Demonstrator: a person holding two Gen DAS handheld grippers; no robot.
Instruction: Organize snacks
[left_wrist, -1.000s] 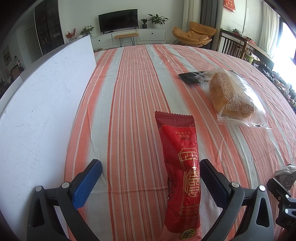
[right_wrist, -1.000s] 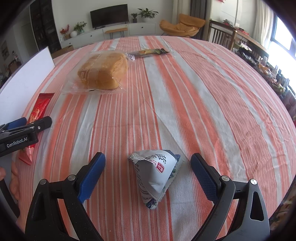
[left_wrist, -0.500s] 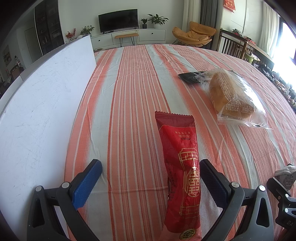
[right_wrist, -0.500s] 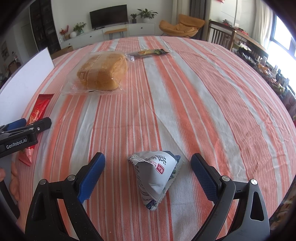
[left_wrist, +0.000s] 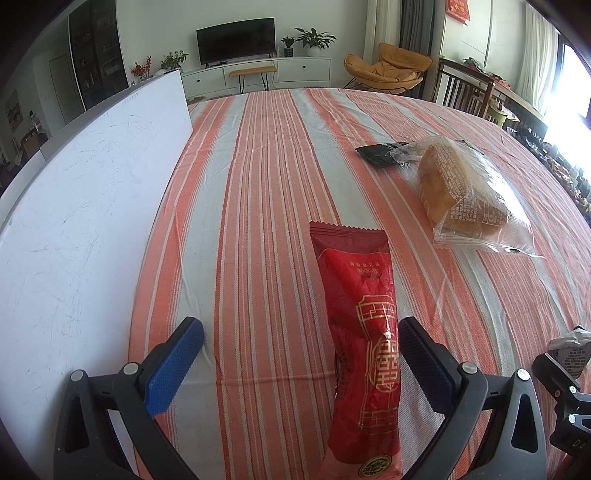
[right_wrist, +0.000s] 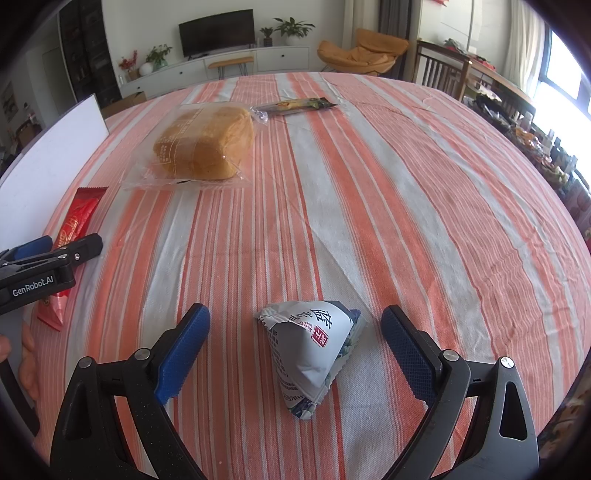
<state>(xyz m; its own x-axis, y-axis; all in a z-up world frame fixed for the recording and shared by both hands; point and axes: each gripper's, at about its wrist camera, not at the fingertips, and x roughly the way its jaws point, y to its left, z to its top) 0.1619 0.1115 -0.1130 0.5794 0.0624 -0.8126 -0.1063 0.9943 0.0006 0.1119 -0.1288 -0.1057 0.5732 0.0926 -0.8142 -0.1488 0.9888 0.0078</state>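
Here, red packet (left_wrist: 364, 354) and triangular pouch (right_wrist: 308, 349) between spread fingers (left_wrist: 173, 365).

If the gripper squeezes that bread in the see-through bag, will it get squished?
Probably yes. The bread looks soft and puffy, so a hard squeeze would likely dent it. Its clear bag lies loose and shiny around it, so it may crinkle and slide. It looks light for its size.
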